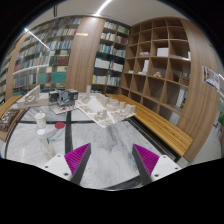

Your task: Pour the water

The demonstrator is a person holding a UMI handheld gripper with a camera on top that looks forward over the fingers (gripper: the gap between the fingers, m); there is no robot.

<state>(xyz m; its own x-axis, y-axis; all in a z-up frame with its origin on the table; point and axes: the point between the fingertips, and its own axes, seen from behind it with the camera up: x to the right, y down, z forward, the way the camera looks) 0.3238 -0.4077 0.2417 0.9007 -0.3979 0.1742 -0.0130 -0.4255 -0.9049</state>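
Your gripper [112, 160] hangs above the table [115, 150] with its fingers spread wide apart and nothing held between them; the pink pads [76, 156] face each other across bare tabletop. The things for pouring stand well beyond the fingers, toward the far left part of the table: a pale bottle [41, 121] stands upright near the table's left edge, and just beside it sit a small white cup [43, 133] and something red [59, 126], perhaps a lid or a small dish, though it is too small to tell. Farther back lies a spread of light papers or cloth [104, 110] with a few dark items [66, 97] behind it. A wooden bench [158, 124] runs along the table's right side. Bookshelves [60, 55] fill the back wall, and open wooden cubbies [162, 60] stand at the right.
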